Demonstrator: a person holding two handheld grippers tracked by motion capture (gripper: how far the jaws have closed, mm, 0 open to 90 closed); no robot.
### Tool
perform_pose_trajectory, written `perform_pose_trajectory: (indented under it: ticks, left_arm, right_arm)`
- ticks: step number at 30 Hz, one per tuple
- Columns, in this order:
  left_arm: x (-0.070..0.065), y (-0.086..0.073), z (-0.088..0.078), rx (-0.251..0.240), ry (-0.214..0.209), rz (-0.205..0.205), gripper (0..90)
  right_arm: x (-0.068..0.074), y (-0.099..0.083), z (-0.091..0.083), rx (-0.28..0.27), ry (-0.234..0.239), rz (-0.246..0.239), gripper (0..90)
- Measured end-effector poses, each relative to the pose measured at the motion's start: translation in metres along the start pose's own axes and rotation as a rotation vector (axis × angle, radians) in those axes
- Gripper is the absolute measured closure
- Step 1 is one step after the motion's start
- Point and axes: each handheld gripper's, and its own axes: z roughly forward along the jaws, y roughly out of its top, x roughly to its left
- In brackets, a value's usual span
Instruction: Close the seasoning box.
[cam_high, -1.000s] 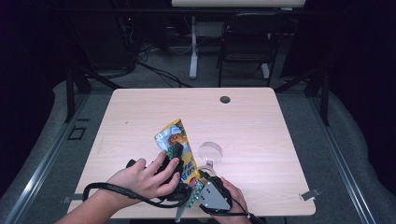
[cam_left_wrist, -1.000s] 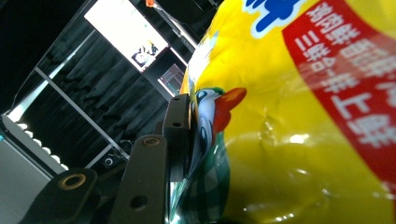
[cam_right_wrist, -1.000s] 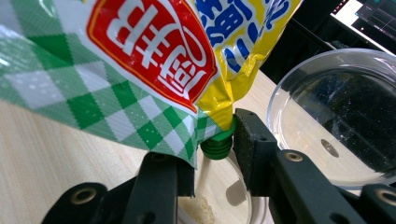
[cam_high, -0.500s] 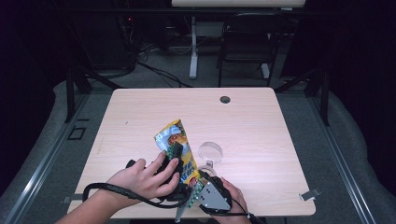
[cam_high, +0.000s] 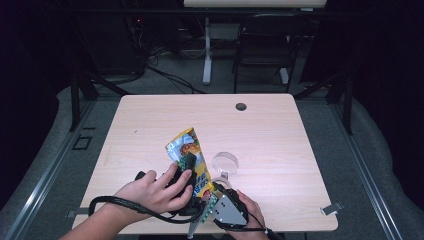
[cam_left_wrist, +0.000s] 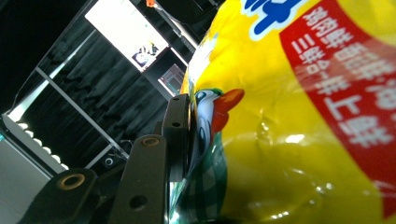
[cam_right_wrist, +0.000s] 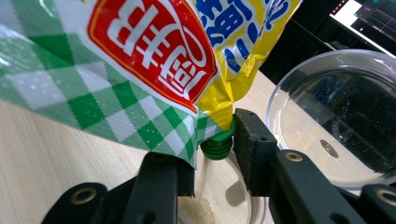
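Observation:
A yellow snack-style pouch (cam_high: 186, 149) with red and green print stands tilted over the table's near edge. My left gripper (cam_high: 190, 167) is shut on its body; one finger (cam_left_wrist: 180, 126) presses the pouch (cam_left_wrist: 299, 116), and the other is hidden behind it. At the pouch's lower corner (cam_right_wrist: 154, 60) is a green screw cap (cam_right_wrist: 217, 144). My right gripper (cam_right_wrist: 215, 150) is shut on that cap, and in the high view the right gripper (cam_high: 214, 196) sits just under the pouch. A clear glass bowl (cam_high: 225, 162) stands right beside it.
The light wooden table (cam_high: 270, 130) has a cable hole (cam_high: 241, 106) near its far edge and a metal clip (cam_high: 331, 207) at its near right corner. The bowl's rim (cam_right_wrist: 336, 116) lies close to my right jaw. A chair and desk legs stand beyond the table.

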Motion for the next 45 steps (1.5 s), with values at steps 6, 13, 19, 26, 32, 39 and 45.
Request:
perform_pose_trajectory:
  ticks: [6, 13, 19, 26, 32, 39, 45]
  left_arm:
    - [0.0017, 0.0006, -0.0012, 0.006, 0.005, 0.015, 67.3]
    - [0.0006, 0.0006, -0.0009, -0.002, 0.001, 0.001, 67.8]
    - [0.0015, 0.0012, -0.0017, 0.011, -0.001, 0.020, 67.9]
    - [0.0023, 0.0016, -0.0019, 0.011, 0.003, 0.021, 67.9]
    - [0.0043, 0.0018, -0.0026, 0.020, 0.004, 0.038, 67.9]
    - [0.0041, 0.0020, -0.0021, 0.013, 0.003, 0.030, 67.9]
    - [0.0047, 0.0020, -0.0019, 0.012, 0.004, 0.030, 67.9]
  right_arm:
    - [-0.0005, 0.0001, -0.0005, 0.008, -0.002, -0.006, 70.0]
    - [-0.0002, -0.0001, -0.0001, 0.002, -0.003, 0.003, 70.0]
    - [-0.0001, -0.0002, 0.0003, 0.000, -0.003, 0.007, 70.0]
    - [-0.0012, -0.0003, -0.0005, 0.006, -0.007, 0.000, 70.0]
    - [-0.0011, -0.0001, -0.0006, 0.005, -0.006, 0.002, 70.0]
    - [-0.0010, -0.0001, -0.0004, 0.005, -0.005, 0.003, 70.0]
    - [-0.0010, -0.0002, -0.0006, 0.003, -0.006, 0.007, 70.0]
